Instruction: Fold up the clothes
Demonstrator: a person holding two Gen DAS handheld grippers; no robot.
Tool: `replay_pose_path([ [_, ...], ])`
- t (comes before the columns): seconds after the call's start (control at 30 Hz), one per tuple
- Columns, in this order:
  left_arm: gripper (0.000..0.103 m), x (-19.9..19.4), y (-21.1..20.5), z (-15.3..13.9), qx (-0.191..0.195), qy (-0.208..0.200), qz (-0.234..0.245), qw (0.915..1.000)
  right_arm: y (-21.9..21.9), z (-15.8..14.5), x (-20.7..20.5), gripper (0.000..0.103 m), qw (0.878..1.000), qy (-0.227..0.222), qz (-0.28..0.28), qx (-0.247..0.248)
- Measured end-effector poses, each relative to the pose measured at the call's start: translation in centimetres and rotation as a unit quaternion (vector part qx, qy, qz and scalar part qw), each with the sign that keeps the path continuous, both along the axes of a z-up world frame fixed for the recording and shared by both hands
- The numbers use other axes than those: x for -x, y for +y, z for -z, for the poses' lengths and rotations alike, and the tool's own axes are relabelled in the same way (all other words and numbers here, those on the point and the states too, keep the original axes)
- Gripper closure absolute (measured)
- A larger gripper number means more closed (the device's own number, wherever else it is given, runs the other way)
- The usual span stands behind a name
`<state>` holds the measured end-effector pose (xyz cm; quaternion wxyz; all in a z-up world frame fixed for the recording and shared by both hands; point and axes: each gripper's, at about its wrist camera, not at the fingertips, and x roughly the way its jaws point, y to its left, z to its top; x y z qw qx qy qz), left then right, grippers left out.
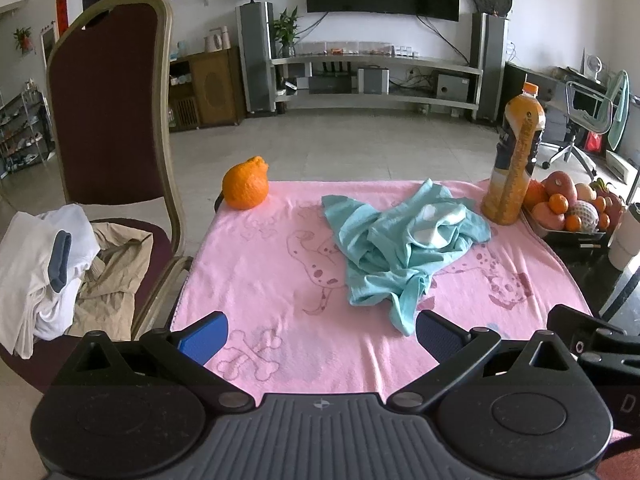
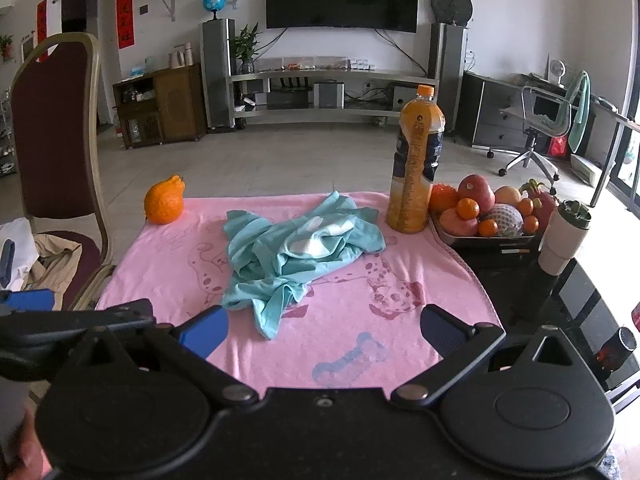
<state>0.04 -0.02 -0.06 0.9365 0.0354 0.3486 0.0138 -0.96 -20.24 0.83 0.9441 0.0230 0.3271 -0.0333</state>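
Teal fabric, a crumpled shirt (image 1: 400,248), lies in a loose heap on the pink towel (image 1: 260,272) that covers the tabletop, a little toward the far right part of the towel, with one narrow tail of cloth trailing toward the near edge. A pale patch shows among its folds. Neither tool touches it.

Over the near edge of the towel the left gripper (image 1: 322,338) hangs with its blue-padded fingers spread wide and nothing between them; the trailing tail of the shirt ends just in front of its right finger. Beside it, the right gripper (image 2: 324,332) is likewise spread wide and empty over the near edge, the shirt's tail reaching down between its fingers without contact.

At the far left corner of the towel sits a knobbly orange fruit (image 1: 245,184). At the far right corner a tall bottle of orange juice (image 1: 516,160) stands upright, close to the shirt's far side but apart from it. Just right of the bottle, off the towel, a dark tray of mixed fruit (image 2: 486,210) rests on the black tabletop, and a white tumbler with a dark lid (image 2: 564,236) stands near the tray.

Left of the table is a maroon chair (image 1: 112,120), its seat piled with white and beige clothes (image 1: 68,272)
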Motion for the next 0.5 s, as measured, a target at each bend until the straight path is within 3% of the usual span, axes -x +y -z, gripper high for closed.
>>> replay_pose_path([
  [0.5,0.001,-0.25,-0.11,0.24,0.004,0.002,-0.005,1.0,0.11,0.34,-0.27,0.0,1.0,0.011,0.001,0.0],
])
